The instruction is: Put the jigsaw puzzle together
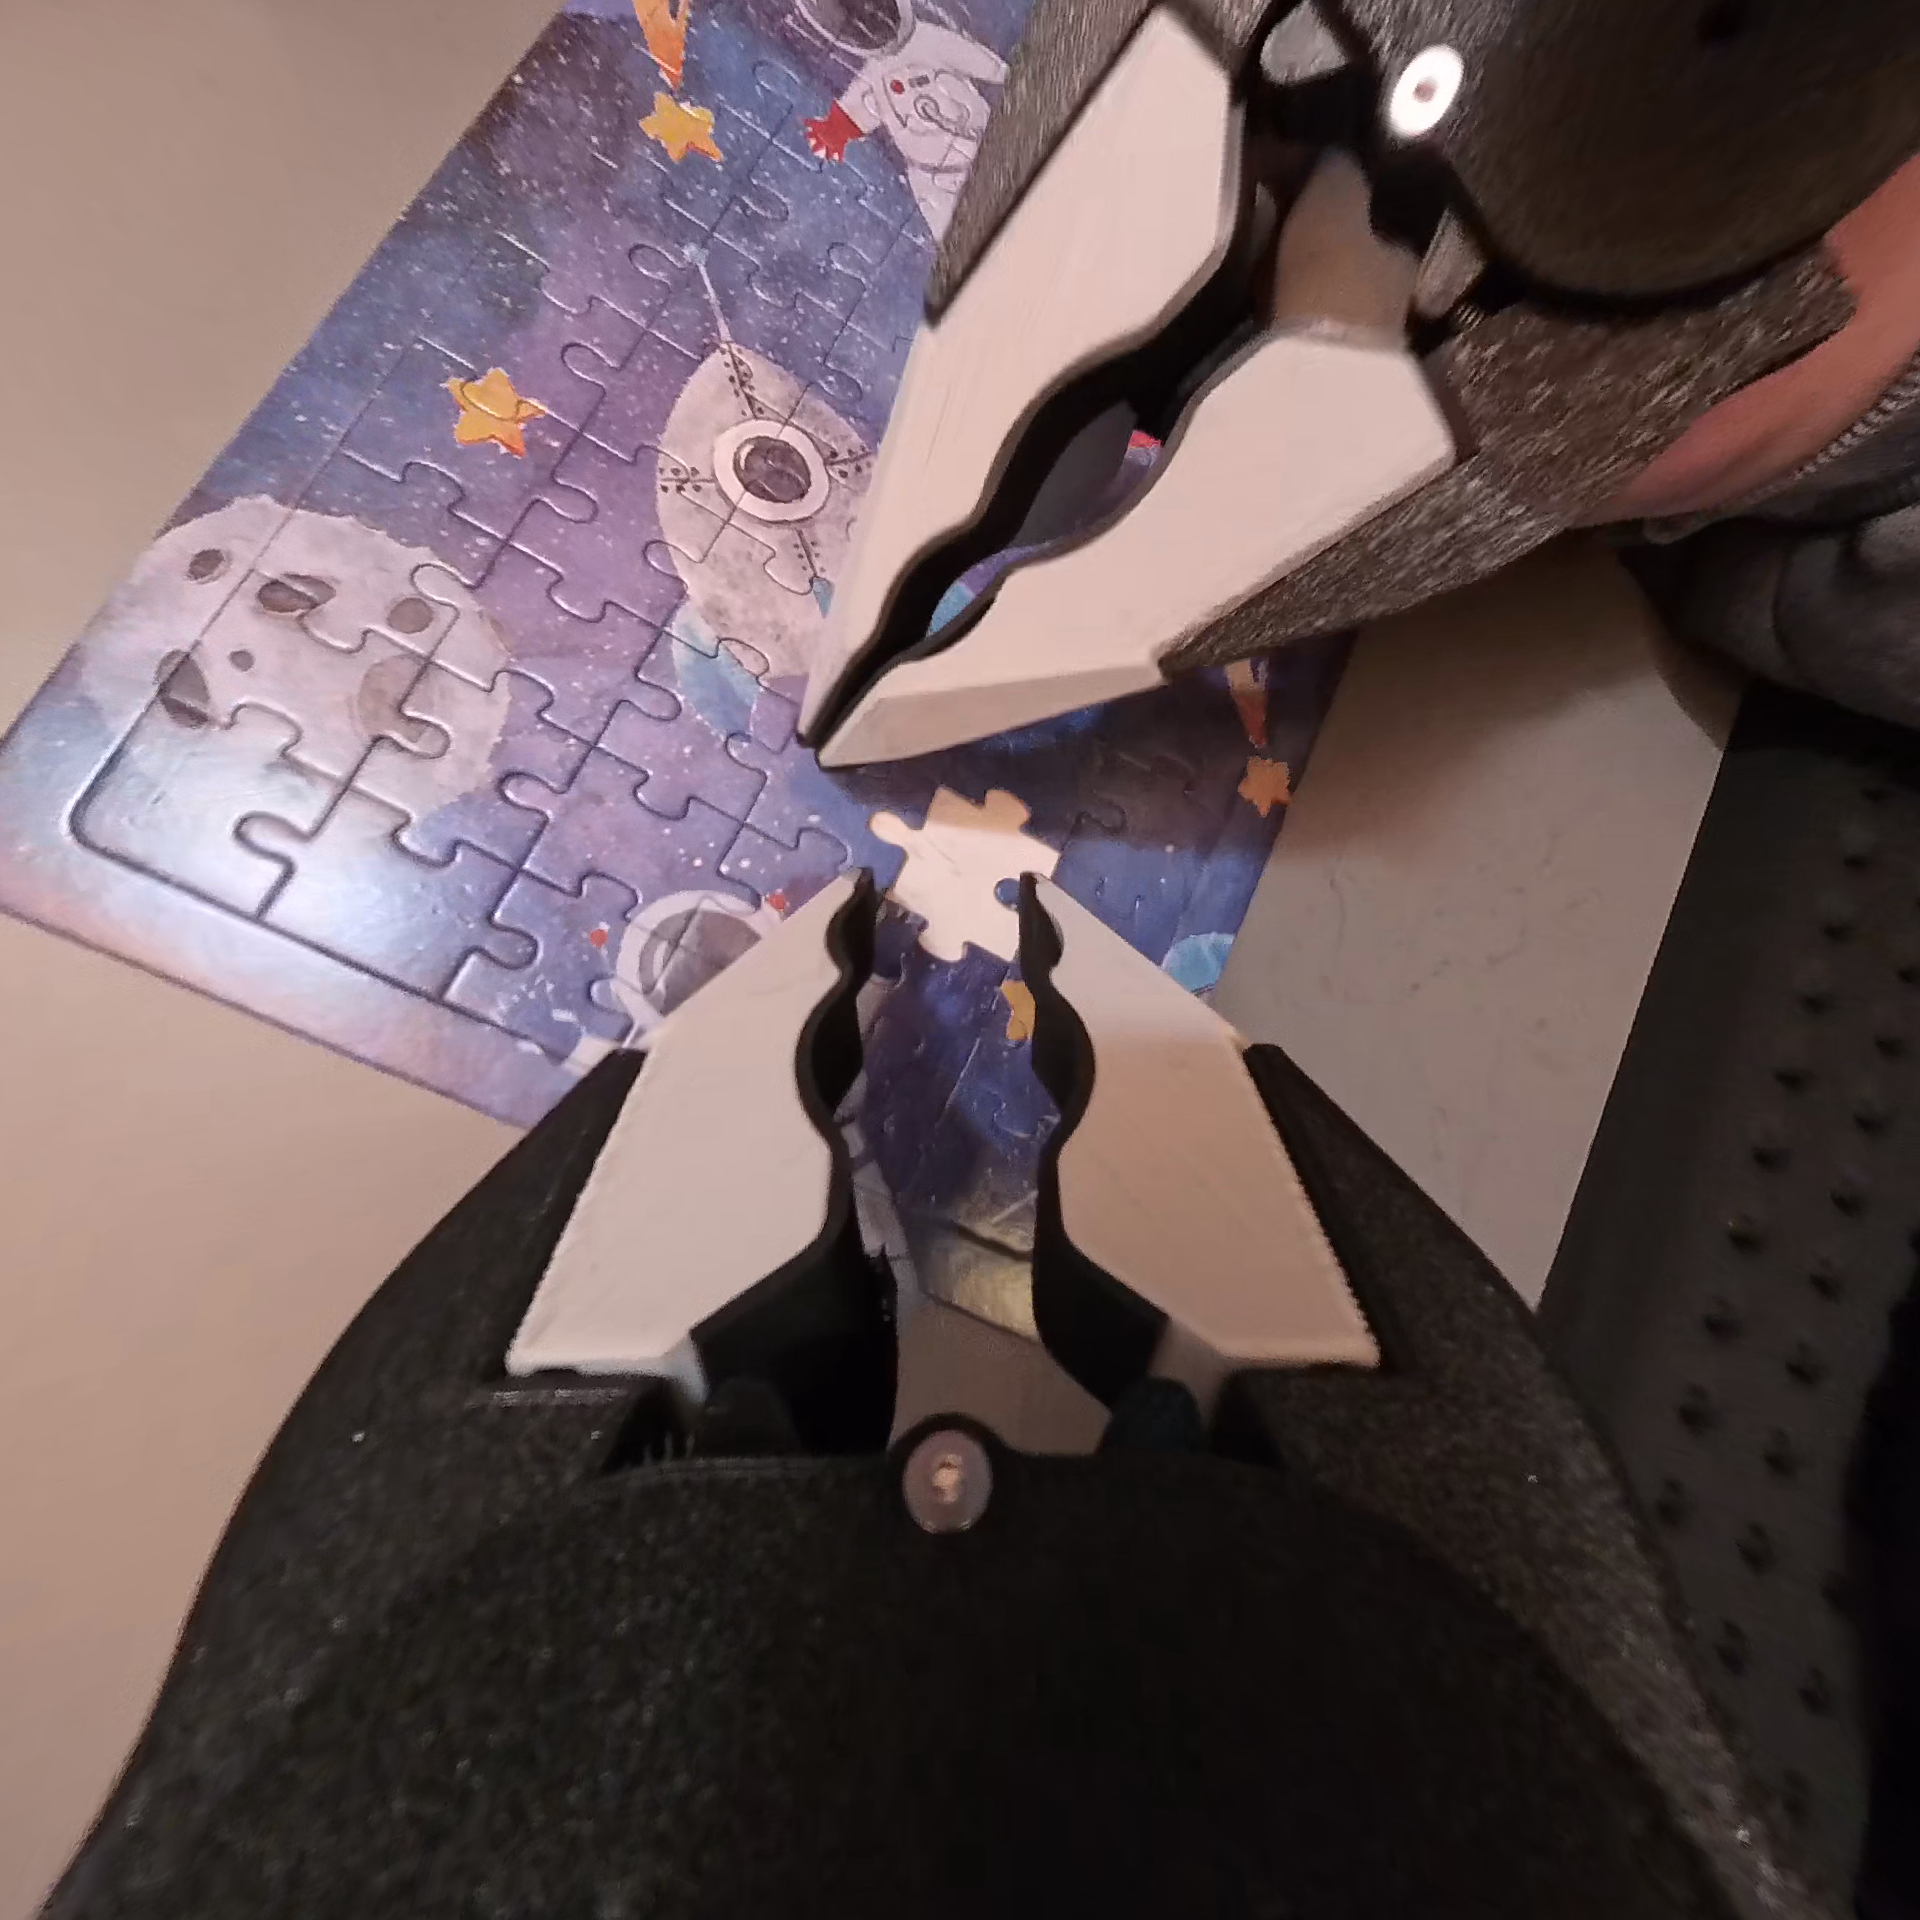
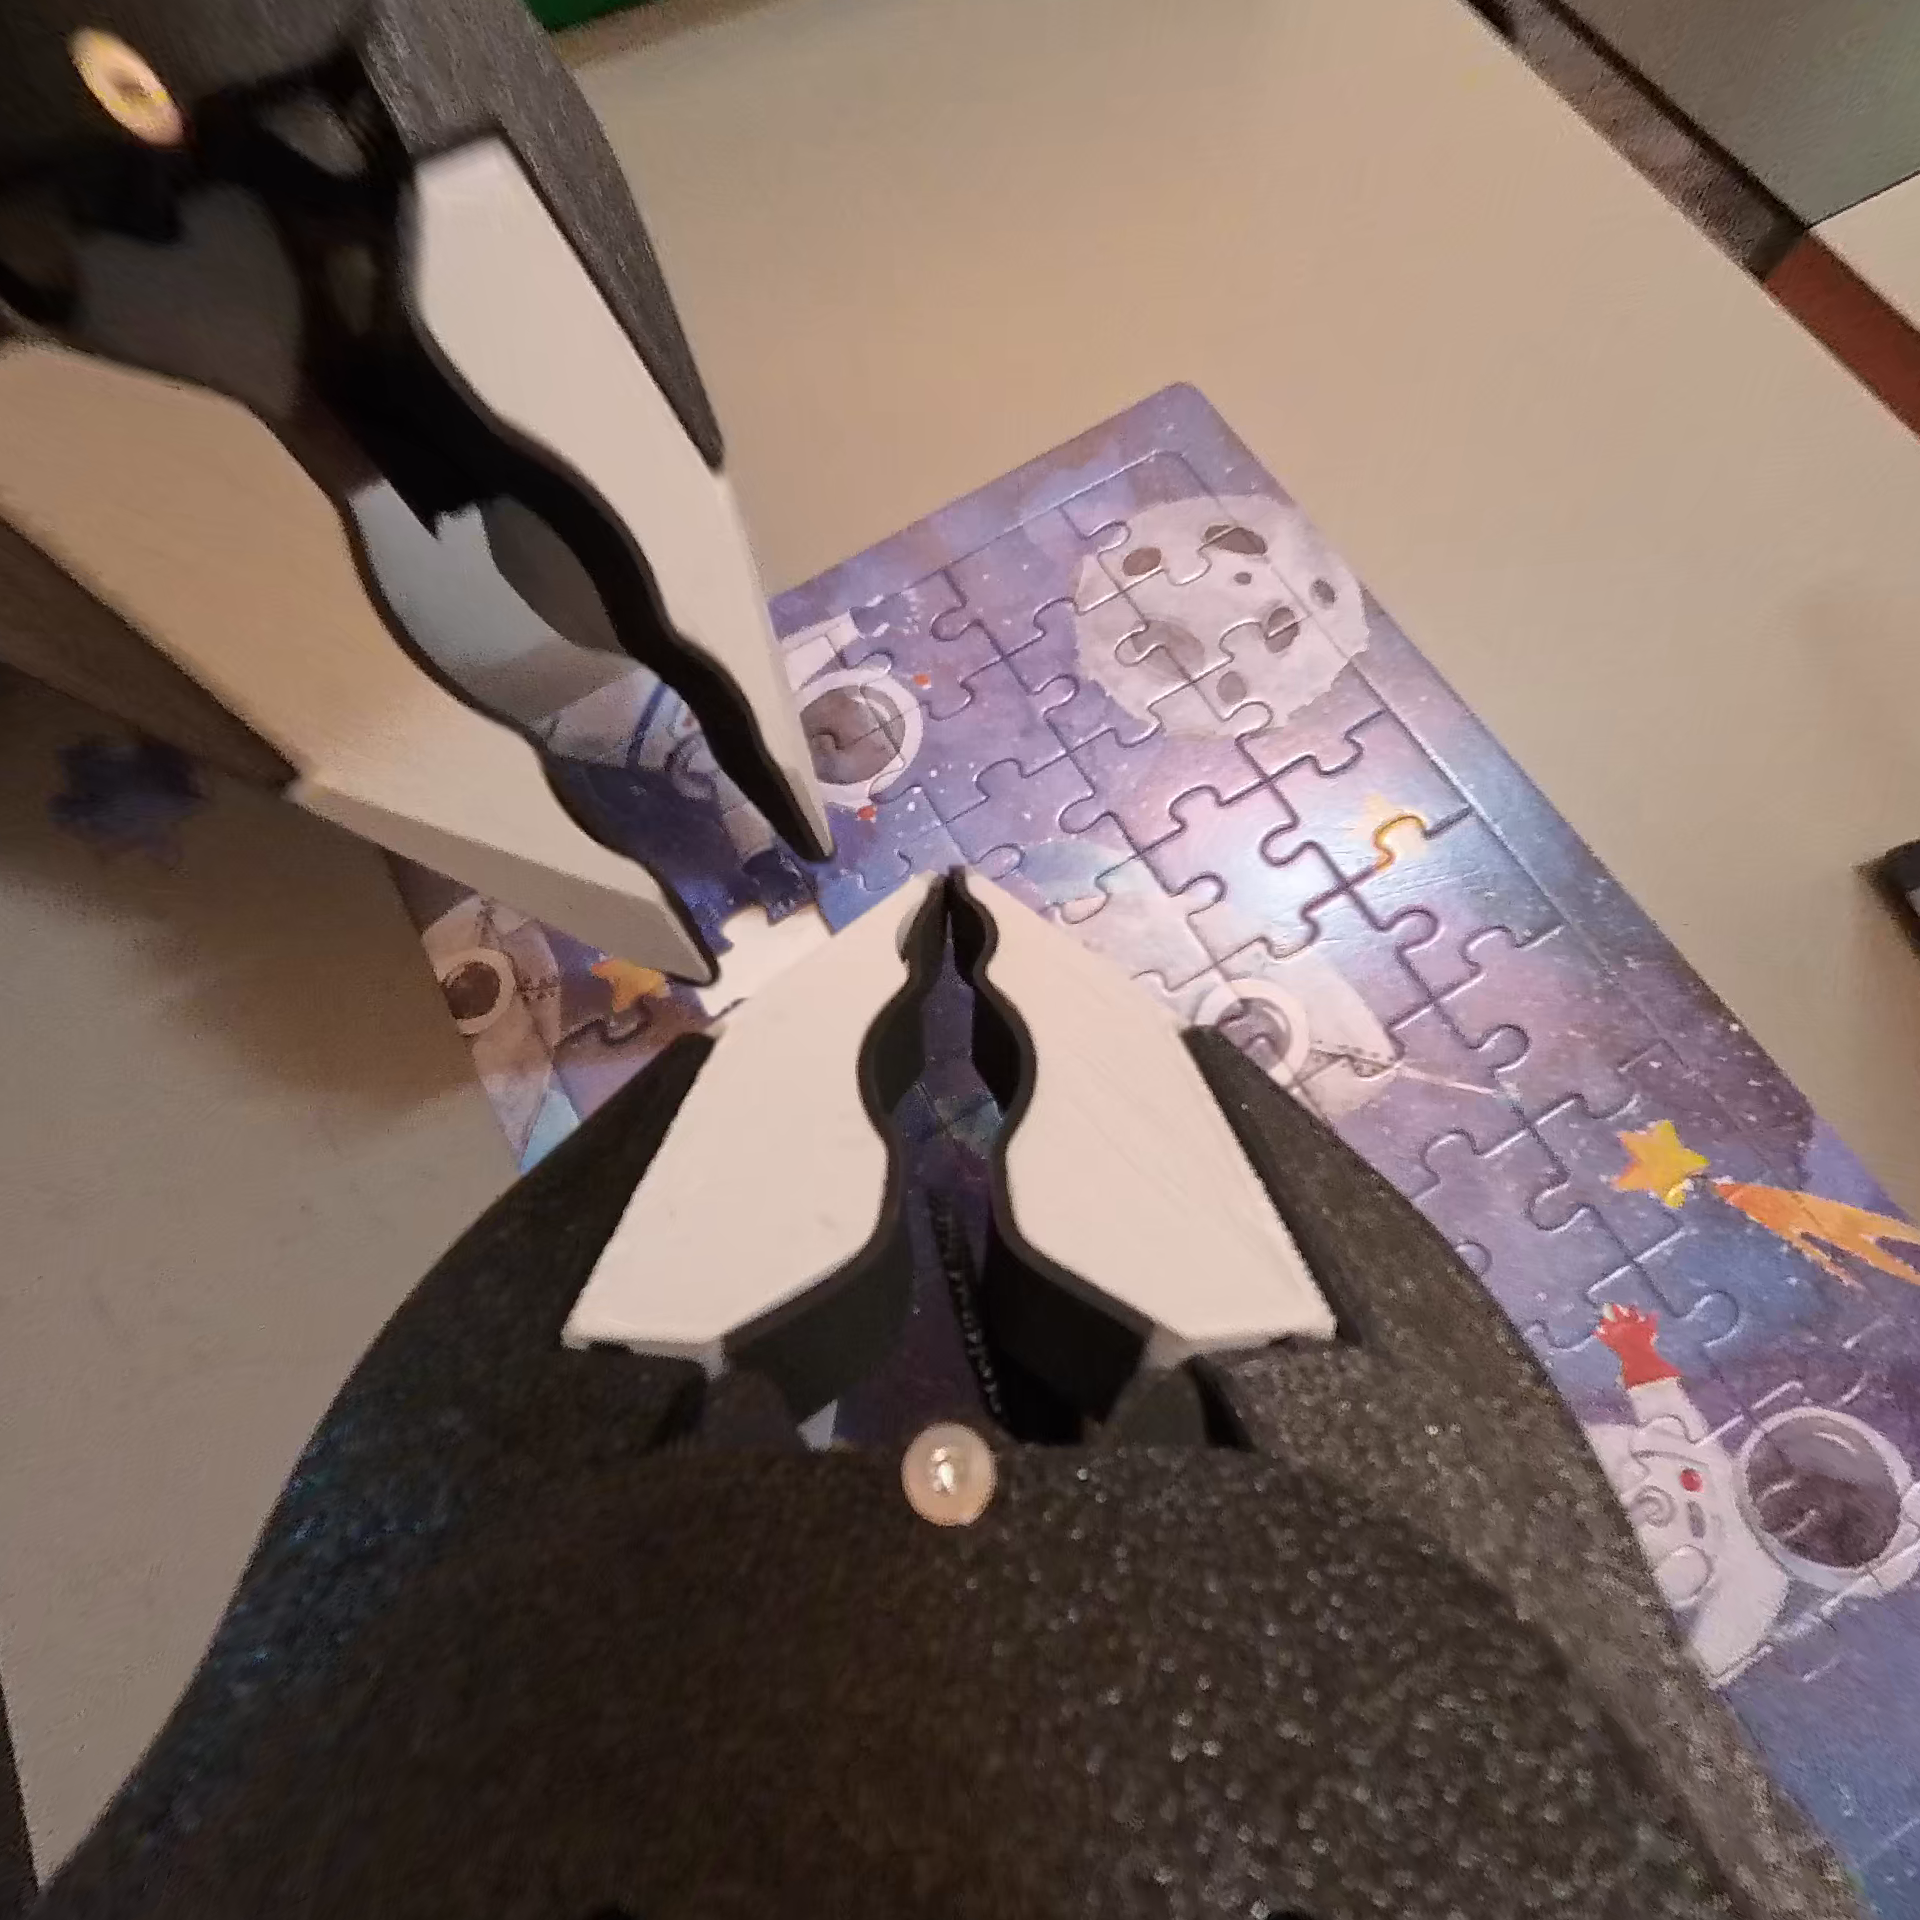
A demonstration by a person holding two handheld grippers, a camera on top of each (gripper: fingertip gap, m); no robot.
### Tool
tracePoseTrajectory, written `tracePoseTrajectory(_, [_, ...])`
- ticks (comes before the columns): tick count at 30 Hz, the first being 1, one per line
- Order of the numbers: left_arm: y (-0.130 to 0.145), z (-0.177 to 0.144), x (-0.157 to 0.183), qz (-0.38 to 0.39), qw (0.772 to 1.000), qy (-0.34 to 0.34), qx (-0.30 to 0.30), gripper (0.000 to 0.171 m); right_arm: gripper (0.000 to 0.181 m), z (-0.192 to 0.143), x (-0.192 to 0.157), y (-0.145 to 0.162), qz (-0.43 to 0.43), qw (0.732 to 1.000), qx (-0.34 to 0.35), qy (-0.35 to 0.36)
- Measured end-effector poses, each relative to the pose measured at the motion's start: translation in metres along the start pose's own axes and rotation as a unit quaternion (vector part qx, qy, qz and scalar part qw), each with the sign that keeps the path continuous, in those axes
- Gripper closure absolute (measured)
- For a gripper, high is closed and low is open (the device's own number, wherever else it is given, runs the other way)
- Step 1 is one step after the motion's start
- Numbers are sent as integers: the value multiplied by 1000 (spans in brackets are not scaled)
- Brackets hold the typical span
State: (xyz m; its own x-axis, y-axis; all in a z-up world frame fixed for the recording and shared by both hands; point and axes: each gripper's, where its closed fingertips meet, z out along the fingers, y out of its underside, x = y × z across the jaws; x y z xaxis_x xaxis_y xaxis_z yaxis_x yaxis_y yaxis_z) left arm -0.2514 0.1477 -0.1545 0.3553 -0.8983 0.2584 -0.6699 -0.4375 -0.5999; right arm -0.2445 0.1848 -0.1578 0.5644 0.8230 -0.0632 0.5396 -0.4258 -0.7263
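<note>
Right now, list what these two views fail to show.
1. Whether the right tool pinches a piece: both views, the shut tool itself covers the gap.
2. Empty slot: right wrist view, mostly behind both tools.
3. Purple shape on the table: right wrist view, too blurred to identify.
4. Puzzle, near edge: left wrist view, covered by the left tool.

The place looks like a plain indoor room, home or office; which one cannot be told. A smooth beige tabletop [image 2: 1143,260] carries a child's space-themed jigsaw puzzle [image 2: 1299,831]. Beside the table's edge stands black seating with a dimpled surface [image 1: 1714,1143], perhaps a chair.
</note>
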Motion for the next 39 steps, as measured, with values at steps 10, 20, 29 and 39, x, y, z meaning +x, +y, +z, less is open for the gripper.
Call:
tracePoseTrajectory(10, [83, -82, 19, -59, 996, -61, 12, 144, 181, 4, -5, 6, -33, 999, -24, 18])
tracePoseTrajectory(20, [147, -84, 48, -55, 990, -131, -15, 130, 181, -35, -32, 7, -41, 998, 22, 41])
tracePoseTrajectory(29, [134, -69, 44, -17, 985, -170, -7, 134, 181, -50, -79, 14, -76, 994, 50, 54])
tracePoseTrajectory(39, [124, -72, 43, -9, 982, -190, -6, 165, 181, -51, -88, 28, -93, 995, 24, 40])
